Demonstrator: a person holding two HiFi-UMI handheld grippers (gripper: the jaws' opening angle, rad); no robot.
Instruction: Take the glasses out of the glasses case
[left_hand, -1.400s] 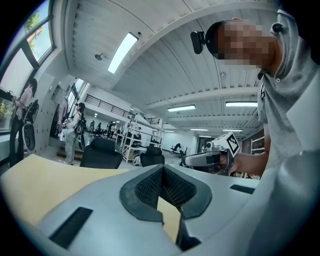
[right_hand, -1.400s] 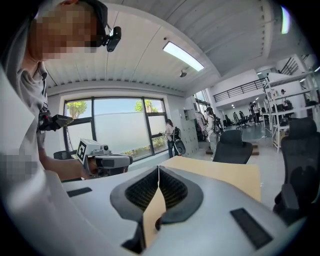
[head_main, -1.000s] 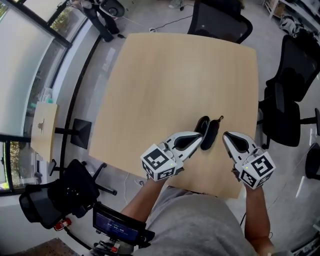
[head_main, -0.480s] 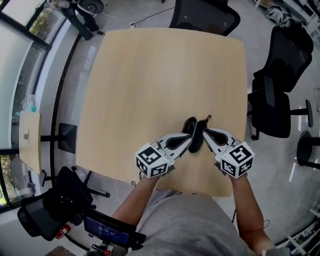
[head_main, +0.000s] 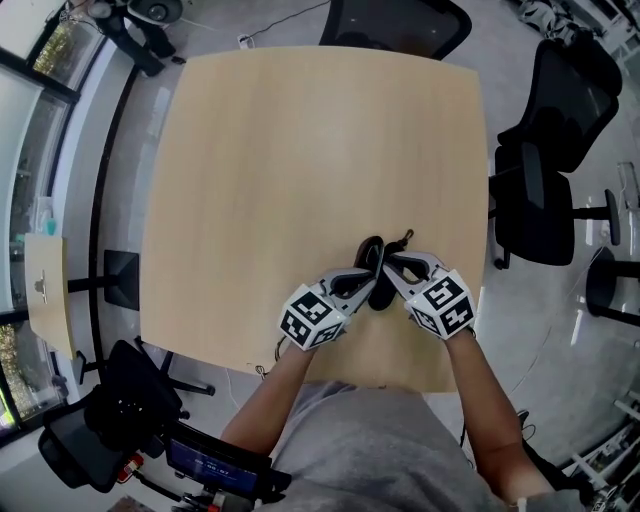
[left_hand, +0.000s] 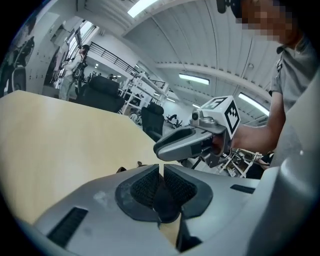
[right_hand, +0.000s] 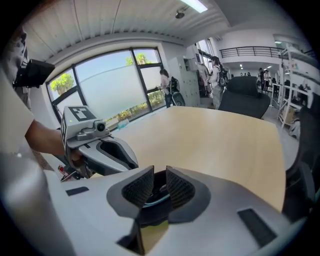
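Note:
A black glasses case (head_main: 371, 250) lies shut near the front edge of the wooden table (head_main: 300, 150), its short strap (head_main: 403, 240) pointing right. Both grippers are low over it, tips meeting at the case. My left gripper (head_main: 370, 279) comes in from the left, shut, with the dark case (left_hand: 163, 202) just below its pads. My right gripper (head_main: 389, 266) comes in from the right, and its jaws are opening. The case (right_hand: 156, 196), with a pale rim line, shows in the narrow gap (right_hand: 160, 184), and the pads do not press on it. No glasses are visible.
Black office chairs stand beyond the far edge (head_main: 395, 20) and along the right side (head_main: 560, 100) (head_main: 545, 215). Another dark chair (head_main: 120, 400) is at the lower left. Glass walls run along the left. The person's torso is against the near edge.
Both grippers have come down and drawn together, from either side of the case to meeting right over it. The case has not moved on the table.

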